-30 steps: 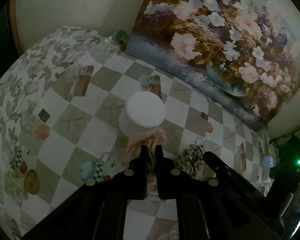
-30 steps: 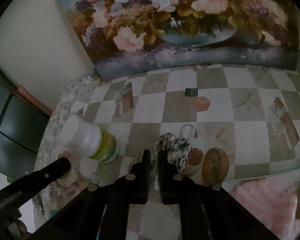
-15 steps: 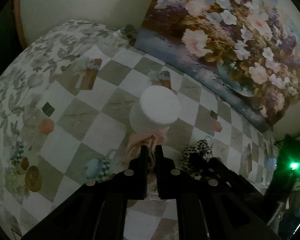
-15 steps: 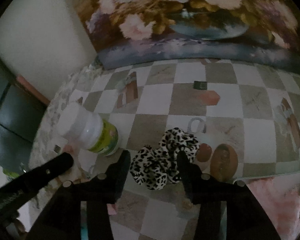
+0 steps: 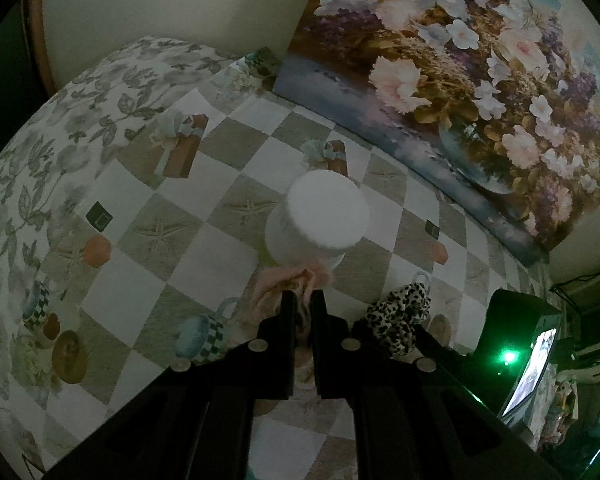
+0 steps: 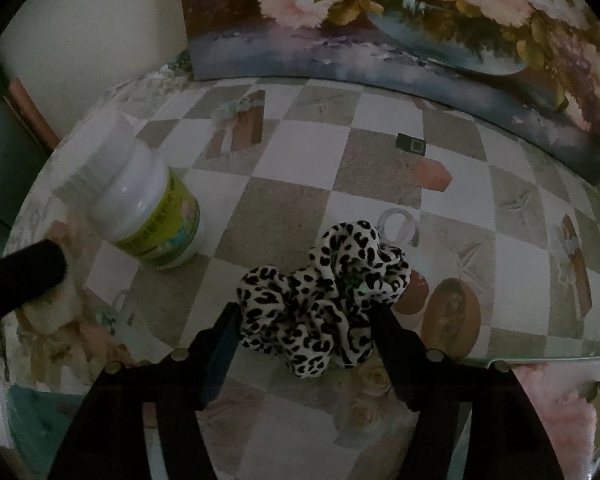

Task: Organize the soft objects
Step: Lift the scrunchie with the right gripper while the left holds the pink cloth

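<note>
Black fingers of my right gripper (image 6: 302,316) stand apart, having just been opening, and the leopard-print scrunchie (image 6: 324,296) lies on the tablecloth (image 6: 288,208) between them; I cannot tell whether either finger touches it. My left gripper (image 5: 303,304) is clamped tight on a pink scrunchie (image 5: 288,284), which bunches at the fingertips right against the foot of the white bottle (image 5: 320,220). In the left wrist view the leopard scrunchie sits near the pink one, to its right. Left of my right gripper, that same white bottle with its green label stands on the checkered cloth. Farthest off, a floral painting (image 6: 380,20) leans on the wall at the table's far edge.
</note>
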Demonstrator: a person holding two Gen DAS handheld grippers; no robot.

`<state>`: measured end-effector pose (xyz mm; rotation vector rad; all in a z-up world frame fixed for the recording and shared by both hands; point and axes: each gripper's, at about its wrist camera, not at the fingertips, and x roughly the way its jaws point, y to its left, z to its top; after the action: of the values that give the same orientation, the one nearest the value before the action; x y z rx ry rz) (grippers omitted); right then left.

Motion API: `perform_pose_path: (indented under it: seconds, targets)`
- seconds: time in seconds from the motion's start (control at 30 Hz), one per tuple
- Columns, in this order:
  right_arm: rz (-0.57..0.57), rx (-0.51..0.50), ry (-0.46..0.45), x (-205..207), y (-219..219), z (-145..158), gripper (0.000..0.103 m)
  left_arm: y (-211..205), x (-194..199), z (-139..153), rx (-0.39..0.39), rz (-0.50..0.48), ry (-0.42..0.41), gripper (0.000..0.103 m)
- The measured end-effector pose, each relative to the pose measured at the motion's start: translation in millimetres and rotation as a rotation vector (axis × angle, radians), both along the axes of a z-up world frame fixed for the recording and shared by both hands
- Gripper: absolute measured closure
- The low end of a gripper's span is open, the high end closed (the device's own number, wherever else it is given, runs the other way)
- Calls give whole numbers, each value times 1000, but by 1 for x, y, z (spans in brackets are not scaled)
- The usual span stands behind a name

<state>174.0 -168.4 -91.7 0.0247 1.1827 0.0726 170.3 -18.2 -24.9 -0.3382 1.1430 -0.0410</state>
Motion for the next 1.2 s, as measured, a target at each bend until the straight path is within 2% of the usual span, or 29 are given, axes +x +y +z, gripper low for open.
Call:
perform_pose_path:
  seconds: [0.1,0.4,0.87,1.2]
  targets:
    - [-10,8,-2,-1,-2,0,51,-2,0,-1,0,-6,4,96]
    - [-15,32,-22,-13,-7,13,69,-6,-2,3,6,-20,-6,96]
    - [-10,68,-111,-51,-19,62,70,-20,-22,39,56,-51,-86,96]
    - [-60,118,-180,-87,-42,95,70,-42,-60,78,76,-123,-186,96]
